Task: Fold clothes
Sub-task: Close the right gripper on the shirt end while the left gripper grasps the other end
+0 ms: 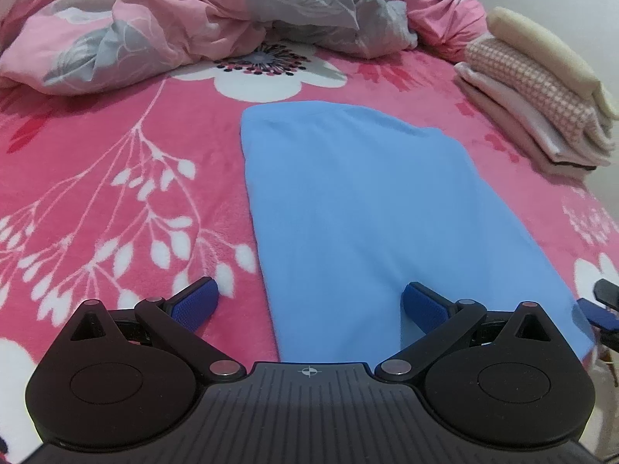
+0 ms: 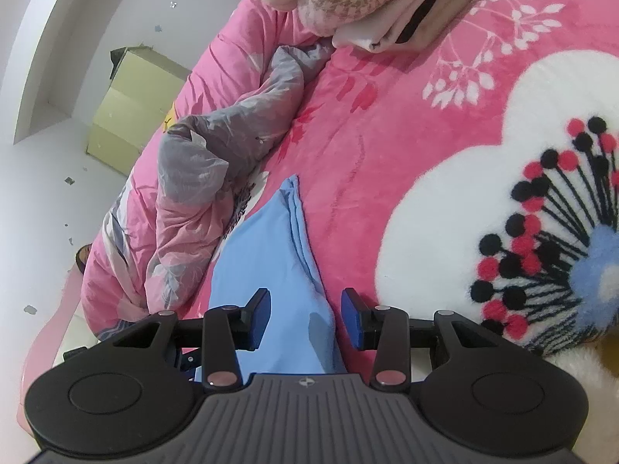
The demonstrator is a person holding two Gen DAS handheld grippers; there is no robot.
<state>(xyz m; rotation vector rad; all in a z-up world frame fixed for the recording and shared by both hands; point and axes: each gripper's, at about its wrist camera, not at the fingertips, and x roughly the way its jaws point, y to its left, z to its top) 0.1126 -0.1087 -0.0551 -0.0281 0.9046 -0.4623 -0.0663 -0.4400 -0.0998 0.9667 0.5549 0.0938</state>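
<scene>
Light blue garment (image 1: 348, 208) lying flat and folded lengthwise on the pink floral blanket (image 1: 116, 178), narrow end toward the far side, near edge reaching down to both grippers. Seen whole only from the left wrist: a long smooth panel, its left edge straight, its right edge slanting outward. From the right wrist, only the right-hand edge (image 2: 271, 270), showing stacked layers along the fold that the other view hides.

Left gripper (image 1: 309, 301) spread wide, one pad over bare blanket, the other over blue cloth, the garment's near left corner between them, nothing pinched. Right gripper (image 2: 305, 317) partly spread, the layered edge running between its pads with a gap on both sides; also glimpsed at the right border of the left view (image 1: 599, 309).

Beyond the garment, a crumpled pink and grey quilt (image 1: 174, 27). To the right, a stack of folded clothes (image 1: 541, 89). Only from the right wrist: a white wall and a yellowish cardboard box (image 2: 131, 112) past the bed, plus a large white flower with red and black dots (image 2: 522, 232) on the blanket.
</scene>
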